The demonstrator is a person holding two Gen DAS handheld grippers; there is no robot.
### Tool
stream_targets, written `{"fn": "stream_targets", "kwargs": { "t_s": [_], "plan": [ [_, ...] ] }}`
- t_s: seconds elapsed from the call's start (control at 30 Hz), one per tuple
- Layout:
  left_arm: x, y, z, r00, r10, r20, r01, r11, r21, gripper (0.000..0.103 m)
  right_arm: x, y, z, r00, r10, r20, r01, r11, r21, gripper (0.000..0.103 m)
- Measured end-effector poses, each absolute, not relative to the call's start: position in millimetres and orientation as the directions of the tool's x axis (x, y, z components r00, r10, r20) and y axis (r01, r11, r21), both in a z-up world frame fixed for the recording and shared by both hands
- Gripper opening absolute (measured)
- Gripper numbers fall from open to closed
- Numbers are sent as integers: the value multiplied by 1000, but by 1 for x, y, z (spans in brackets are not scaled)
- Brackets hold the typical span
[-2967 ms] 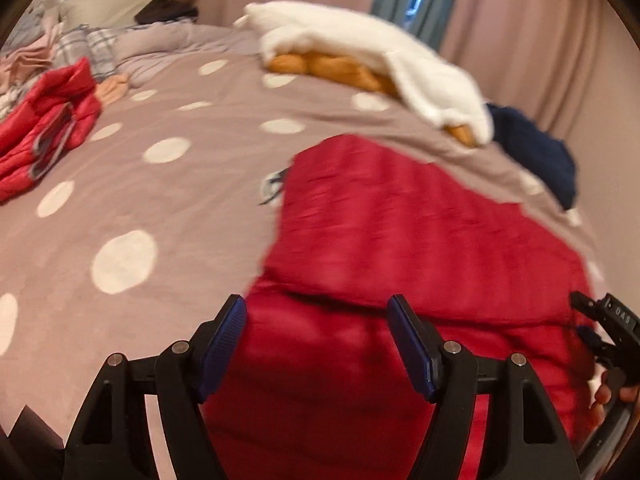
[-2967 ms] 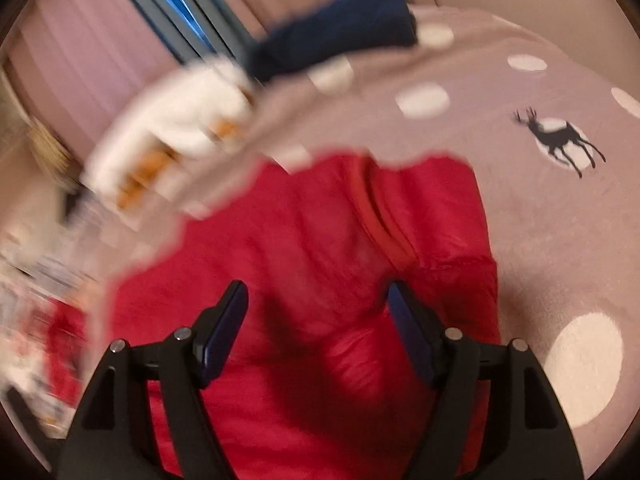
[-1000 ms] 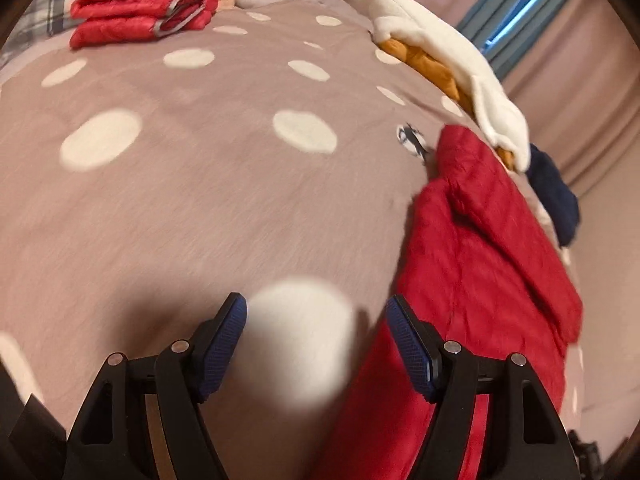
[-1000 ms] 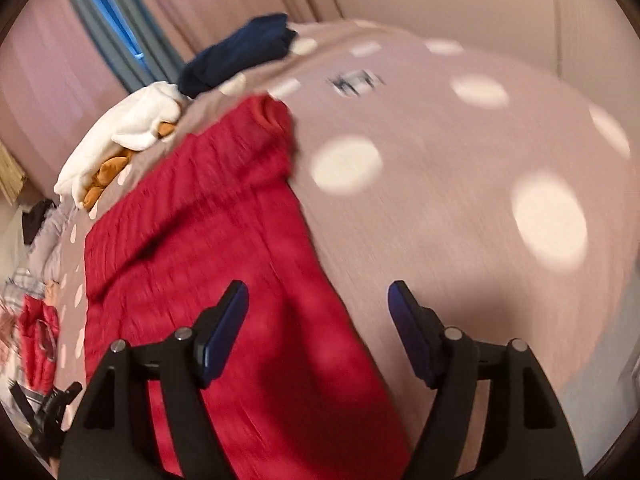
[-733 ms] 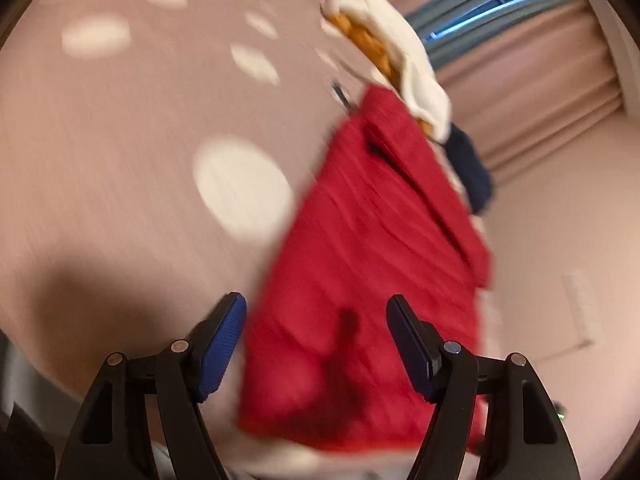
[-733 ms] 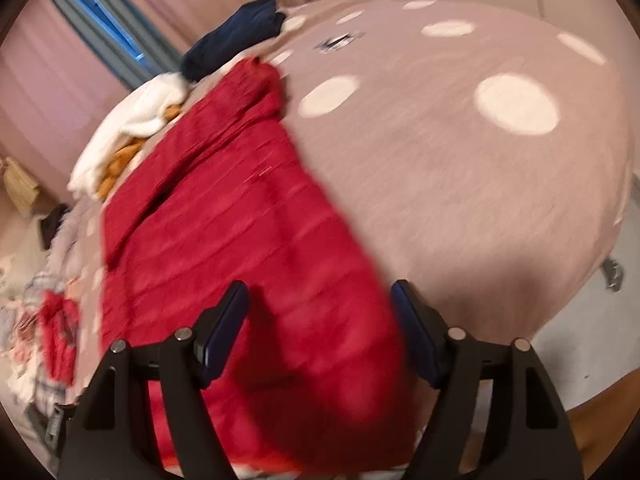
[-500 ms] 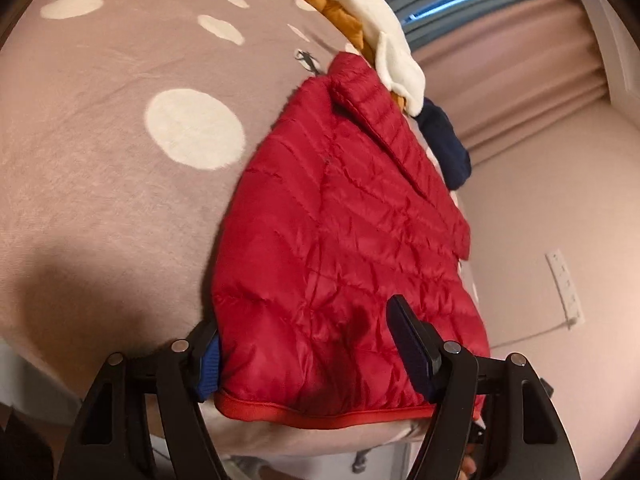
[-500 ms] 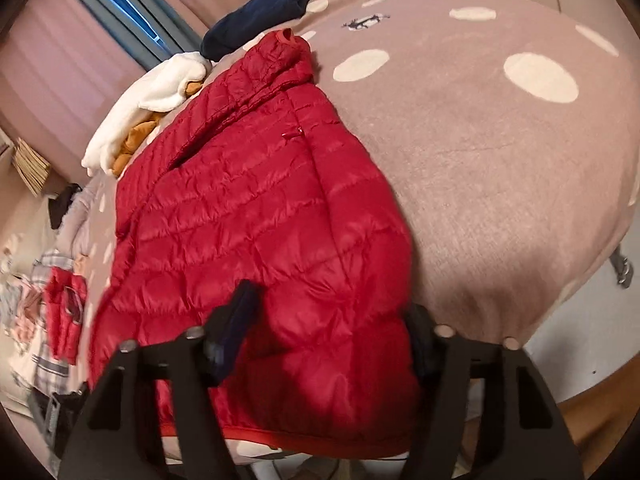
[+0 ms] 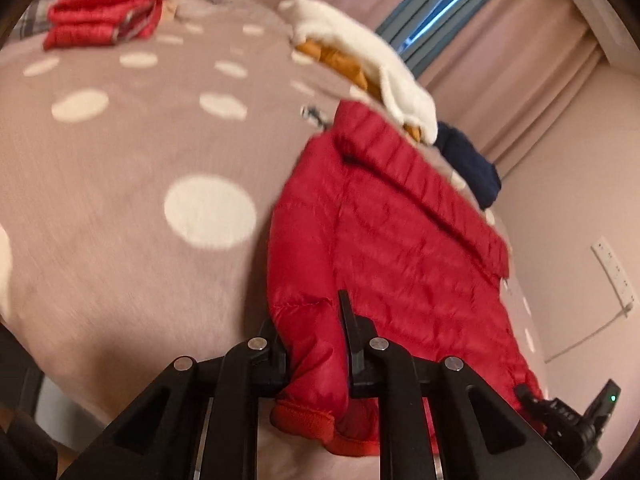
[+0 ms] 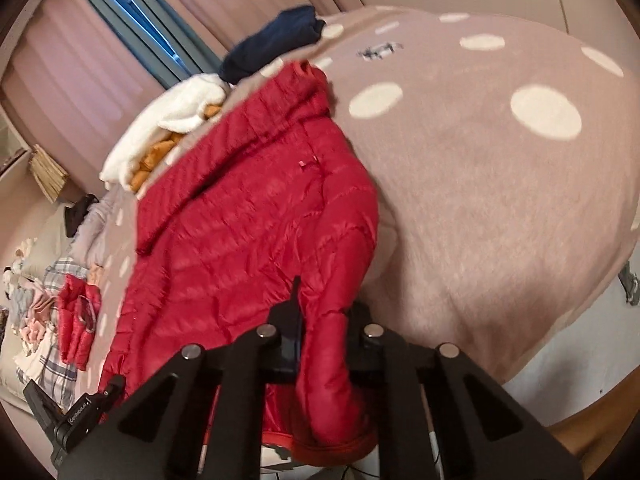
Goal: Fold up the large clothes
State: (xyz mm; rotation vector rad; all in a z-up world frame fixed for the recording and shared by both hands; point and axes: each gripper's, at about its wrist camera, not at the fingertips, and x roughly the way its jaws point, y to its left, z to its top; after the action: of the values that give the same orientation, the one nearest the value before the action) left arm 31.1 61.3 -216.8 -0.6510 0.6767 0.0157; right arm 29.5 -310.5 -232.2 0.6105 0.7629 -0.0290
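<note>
1. Jaws of the left gripper point(image 9: 310, 344) are closing, pinching the hem corner of the red quilted puffer jacket point(image 9: 400, 248) at 6 o'clock in the left wrist view.
2. Jaws of the right gripper point(image 10: 322, 336) have come together on the opposite hem corner of the red quilted puffer jacket point(image 10: 248, 216), at 6 o'clock in the right wrist view; puffy fabric bulges between the black fingers.
3. Orange-red hem binding hangs over the near edge of the bed.
4. The jacket lies flat on the mauve bedspread with white polka dots point(image 9: 140, 184), collar at the far end, toward 1 o'clock in the left view and 12 o'clock in the right.
5. Beyond the collar lies a white fleece garment over an orange one point(image 9: 372, 60), with a folded navy garment point(image 9: 468, 164) just beside it.
6. At 10 o'clock in the left view, well apart, sits a folded red jacket point(image 9: 104, 20).
7. Farthest back hang pink curtains point(image 9: 520, 48).
</note>
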Motion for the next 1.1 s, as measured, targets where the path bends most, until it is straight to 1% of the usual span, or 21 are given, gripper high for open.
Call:
{"fn": "stream_targets", "kwargs": {
  "t_s": [0.07, 0.17, 0.27, 0.37, 0.5, 0.63, 0.83, 0.93, 1.1],
  "plan": [
    [31, 63, -207, 805, -192, -562, -198, 805, -559, 15, 30, -316, -224, 751, 209, -626, 221, 814, 537, 12],
    [34, 61, -197, 812, -191, -551, -184, 813, -553, 15, 29, -320, -212, 772, 218, -597, 198, 810, 552, 12],
    [35, 55, -188, 816, -189, -546, -168, 827, -537, 15, 27, -319, -200, 793, 216, -569, 172, 817, 550, 11],
    [21, 55, -182, 822, -185, -538, -152, 840, -521, 14, 26, -318, -189, 807, 205, -554, 158, 830, 536, 11],
    [12, 56, -169, 839, -208, -504, -121, 831, -543, 13, 22, -319, -177, 825, 210, -524, 136, 827, 546, 11],
    [5, 56, -153, 859, -179, -479, -113, 847, -519, 13, 13, -322, -159, 850, 214, -481, 106, 826, 554, 11],
    [-5, 52, -134, 878, -186, -442, -75, 857, -509, 13, 1, -323, -130, 883, 216, -417, 55, 833, 550, 11],
    [-9, 52, -127, 885, -188, -425, -61, 860, -507, 13, -3, -322, -120, 892, 210, -401, 42, 843, 536, 11],
    [-11, 48, -121, 892, -124, -435, -94, 890, -446, 13, -4, -321, -114, 897, 205, -392, 32, 854, 520, 11]
  ]
}}
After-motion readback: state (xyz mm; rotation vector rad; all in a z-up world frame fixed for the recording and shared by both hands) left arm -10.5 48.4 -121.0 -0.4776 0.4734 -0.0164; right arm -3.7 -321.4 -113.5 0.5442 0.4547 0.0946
